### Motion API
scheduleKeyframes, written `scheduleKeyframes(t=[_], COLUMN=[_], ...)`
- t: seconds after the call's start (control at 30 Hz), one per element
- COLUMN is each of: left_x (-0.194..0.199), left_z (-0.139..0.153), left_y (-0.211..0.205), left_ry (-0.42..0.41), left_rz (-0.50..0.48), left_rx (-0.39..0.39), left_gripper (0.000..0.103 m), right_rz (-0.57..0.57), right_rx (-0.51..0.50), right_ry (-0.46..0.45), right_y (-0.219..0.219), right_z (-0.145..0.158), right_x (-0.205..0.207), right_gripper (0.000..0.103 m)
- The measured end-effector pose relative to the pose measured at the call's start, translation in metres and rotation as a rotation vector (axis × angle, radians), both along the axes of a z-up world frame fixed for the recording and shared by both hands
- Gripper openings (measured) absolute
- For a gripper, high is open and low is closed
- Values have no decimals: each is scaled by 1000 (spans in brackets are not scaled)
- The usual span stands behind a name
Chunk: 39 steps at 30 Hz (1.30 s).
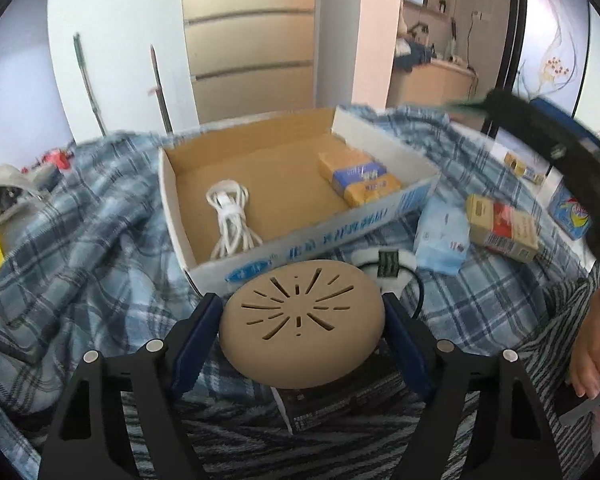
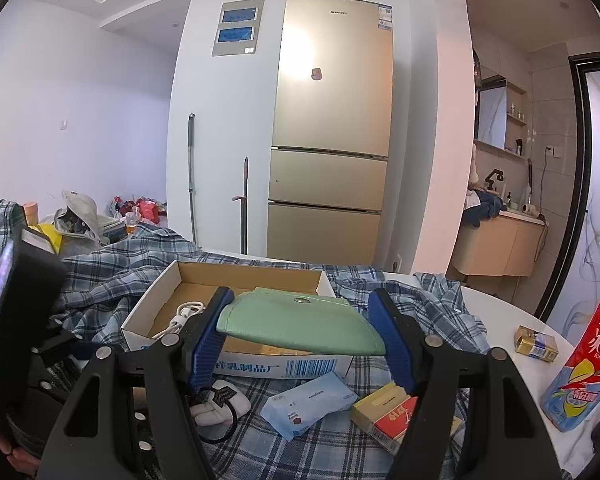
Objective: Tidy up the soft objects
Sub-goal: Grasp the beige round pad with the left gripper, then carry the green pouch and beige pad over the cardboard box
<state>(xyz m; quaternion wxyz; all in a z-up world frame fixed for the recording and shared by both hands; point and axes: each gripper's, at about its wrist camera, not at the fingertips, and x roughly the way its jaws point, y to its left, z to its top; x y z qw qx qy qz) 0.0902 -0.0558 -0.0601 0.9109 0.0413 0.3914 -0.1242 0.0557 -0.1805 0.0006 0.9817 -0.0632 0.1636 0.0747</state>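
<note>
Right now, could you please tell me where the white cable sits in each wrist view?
Left wrist view: the cable lies coiled in the box's near-left part, left of centre.
Right wrist view: the cable shows at the box's left side, partly behind the left finger.
Shared landmark: the cardboard box.

Black arms, blue ribbed fingers

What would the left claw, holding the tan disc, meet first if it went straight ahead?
Probably the near wall of the cardboard box, directly beyond the tan disc that the left claw holds. Depth and height are unclear, so it might pass over the rim.
</note>
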Motion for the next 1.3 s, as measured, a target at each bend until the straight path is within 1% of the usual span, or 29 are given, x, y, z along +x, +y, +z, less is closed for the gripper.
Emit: scheduleKeyframes(t=[0.13, 0.23, 0.33, 0.4, 0.47, 0.63, 0.77, 0.83, 0.93, 0.97, 1.17, 1.23, 1.3], left_x=[-19, -36, -48, -54, -58, -69, -74, -73, -67, -66, -64, -56, -45], left_z=[20, 35, 46, 51, 55, 64, 71, 77, 87, 92, 124, 135, 146], left_y=[2, 6, 8, 8, 9, 10, 11, 11, 10, 10, 12, 11, 11], left_ry=[-153, -290, -393, -443, -473, -508, -510, -511, -494, -501, -585, -615, -620], left_rz=[21, 43, 63, 73, 80, 96, 95, 105, 117, 121, 157, 177, 186], left_rx=[-12, -29, -38, -35, -34, -33, -43, -46, -67, -63, -45, -32, -40], left_gripper=[81, 81, 81, 81, 81, 81, 81, 81, 81, 81, 81, 81, 81], right_rz=[-1, 6, 14, 18, 18, 22, 24, 22, 32, 30, 28, 29, 26], right_rx=[9, 23, 36, 39, 36, 40, 55, 62, 43, 44, 66, 64, 67], right_ry=[-16, -38, -65, -80, -90, -94, -114, -138, -174, -178, -190, -205, -225], right_y=[-3, -5, -6, -6, -6, -6, -9, -9, -6, -5, -8, -7, -6], right_z=[1, 3, 6, 7, 8, 11, 17, 21, 33, 37, 63, 73, 82], right_x=[-3, -6, -10, -12, -14, -14, -17, -20, -22, -22, -13, -7, -1], right_gripper=[68, 68, 68, 68, 68, 68, 68, 68, 68, 68, 68, 68, 68])
